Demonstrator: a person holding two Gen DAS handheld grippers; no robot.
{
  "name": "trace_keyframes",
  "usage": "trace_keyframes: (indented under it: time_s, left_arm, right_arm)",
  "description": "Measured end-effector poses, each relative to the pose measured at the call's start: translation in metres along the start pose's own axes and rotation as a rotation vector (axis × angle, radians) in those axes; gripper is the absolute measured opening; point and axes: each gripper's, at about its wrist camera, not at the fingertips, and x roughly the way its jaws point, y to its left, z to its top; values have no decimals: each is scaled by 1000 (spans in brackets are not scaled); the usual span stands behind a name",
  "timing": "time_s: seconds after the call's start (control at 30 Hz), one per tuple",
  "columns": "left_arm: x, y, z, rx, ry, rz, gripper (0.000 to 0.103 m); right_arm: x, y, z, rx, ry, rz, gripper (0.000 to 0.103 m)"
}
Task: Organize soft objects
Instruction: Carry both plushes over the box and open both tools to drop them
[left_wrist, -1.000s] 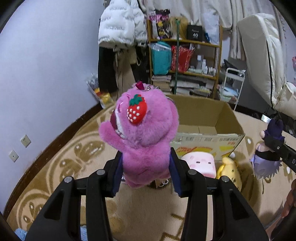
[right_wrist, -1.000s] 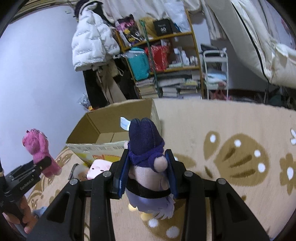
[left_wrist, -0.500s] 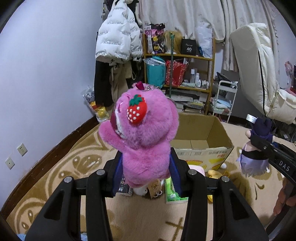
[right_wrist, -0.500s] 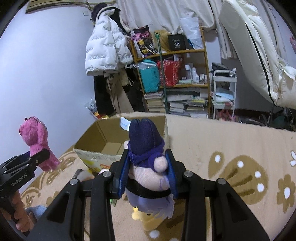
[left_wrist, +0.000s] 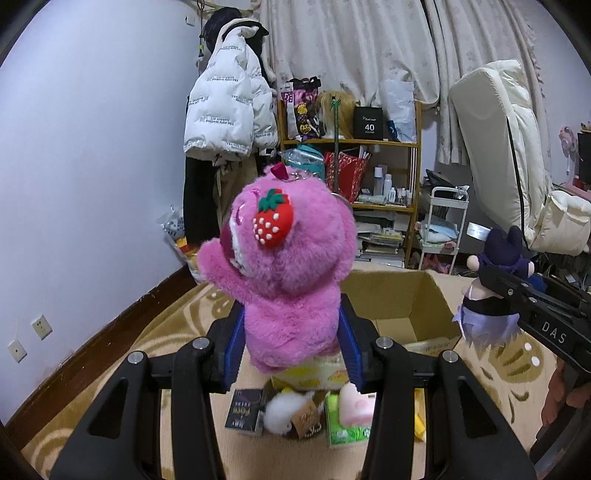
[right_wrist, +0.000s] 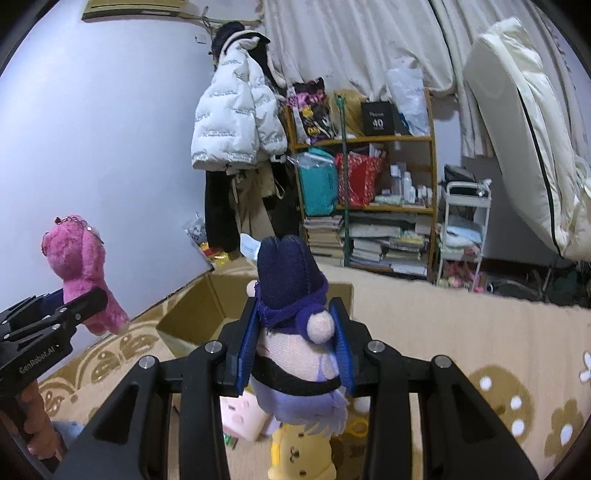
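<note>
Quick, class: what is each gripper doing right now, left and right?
Left gripper: shut on the pink bear.
Right gripper: shut on the purple doll.

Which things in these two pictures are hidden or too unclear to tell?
- Left wrist view: pink bear hides the cardboard box near wall and part of its floor.
- Left wrist view: items on the carpet, like the green pack, are partly behind the gripper.
- Right wrist view: purple doll covers the yellow plush top.
</note>
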Motion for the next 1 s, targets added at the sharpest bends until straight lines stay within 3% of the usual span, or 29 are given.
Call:
trace_keyframes:
  time_s: [0.37,0.7,1.0]
  left_arm:
    - [43,0,40,11,-18,-9,44]
    - [81,4,33,-18,34,-20,44]
    - [100,-4,23,16,75,-61,44]
  right_arm:
    - [25,3,12,-24,-25,24,39]
    - [56,4,14,-26,-24,30,39]
    - [76,5,1,-38,14,32,40]
